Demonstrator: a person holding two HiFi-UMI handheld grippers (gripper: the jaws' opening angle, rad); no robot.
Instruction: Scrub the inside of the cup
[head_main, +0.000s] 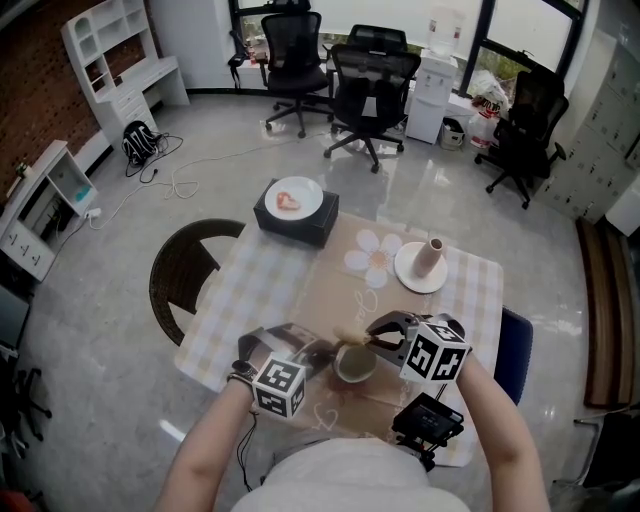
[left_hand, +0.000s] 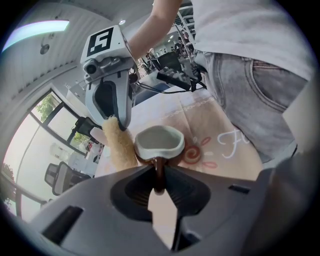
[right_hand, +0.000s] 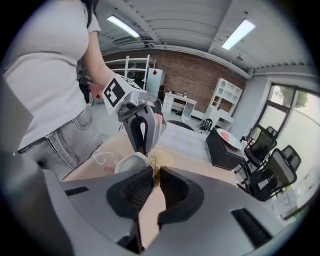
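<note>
Checked tablecloth (head_main: 240, 290) bears cup (head_main: 354, 363), black box (head_main: 300, 232), saucer (head_main: 410, 276), perhaps a vase (head_main: 431, 256).

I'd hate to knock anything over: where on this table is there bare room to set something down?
Free: the checked cloth between the black box and the left gripper, and the strip between box and saucer. Crowded: the front edge, where the right gripper, holding a scrubber, meets it at the cup.
</note>
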